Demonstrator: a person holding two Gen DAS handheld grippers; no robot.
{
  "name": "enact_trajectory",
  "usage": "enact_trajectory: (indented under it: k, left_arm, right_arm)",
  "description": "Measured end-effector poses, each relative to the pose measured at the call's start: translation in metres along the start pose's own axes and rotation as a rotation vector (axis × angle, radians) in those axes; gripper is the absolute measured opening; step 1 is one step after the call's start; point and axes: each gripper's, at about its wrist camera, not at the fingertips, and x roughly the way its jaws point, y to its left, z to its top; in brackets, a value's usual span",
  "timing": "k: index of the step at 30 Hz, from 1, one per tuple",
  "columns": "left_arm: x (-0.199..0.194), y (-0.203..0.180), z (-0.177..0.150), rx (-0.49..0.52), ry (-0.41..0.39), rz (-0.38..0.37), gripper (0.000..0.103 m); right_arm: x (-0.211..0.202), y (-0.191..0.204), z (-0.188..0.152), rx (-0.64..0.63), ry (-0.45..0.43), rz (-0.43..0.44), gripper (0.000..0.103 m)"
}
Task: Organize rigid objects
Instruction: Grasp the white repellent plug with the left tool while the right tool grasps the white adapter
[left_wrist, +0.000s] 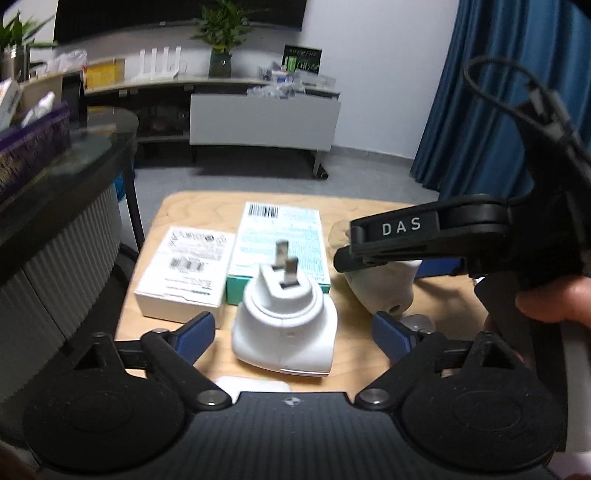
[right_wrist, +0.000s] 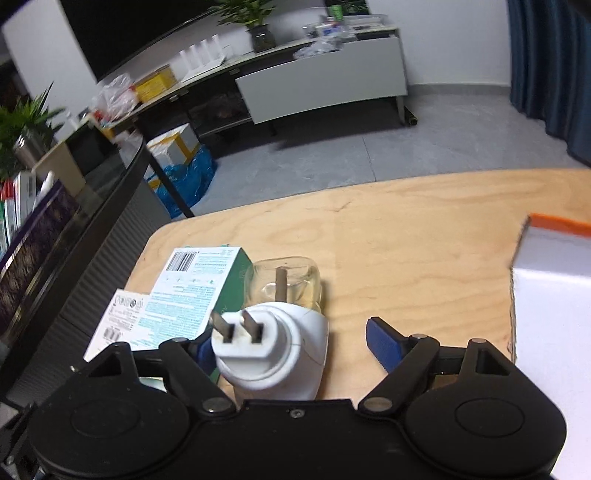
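Two boxes (left_wrist: 229, 258) lie left on the bench (left_wrist: 354, 343), white plug-in unit (left_wrist: 284, 325) between left gripper (left_wrist: 295, 332) fingers, set apart, untouched; right gripper (right_wrist: 291, 341) likewise wide; centre, squeeze body evenly.

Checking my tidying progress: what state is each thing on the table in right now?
White plug-in unit: on table, prongs up, not gripped.
Second plug-in with clear bottle: lying down.
White box: flat.
Teal box: flat.
Left tool: open.
Right tool: open.
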Motion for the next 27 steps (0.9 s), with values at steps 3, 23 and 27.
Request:
enact_trajectory:
  k: [3,23,27]
  left_arm:
    - [0.009,0.003,-0.002,-0.013,0.022,-0.003,0.063]
    - [-0.048,-0.012,0.005,-0.085,-0.074,-0.055,0.052]
    - [-0.069,-0.038,0.007,-0.060,-0.102,-0.082,0.052]
  right_arm:
    - [0.009,0.014,-0.001,-0.096,-0.005,-0.058,0.097]
    - [-0.090,-0.020,-0.014,-0.067,-0.183,-0.028,0.068]
    - [-0.134,-0.038,-0.025,-0.053,-0.233,-0.053,0.068]
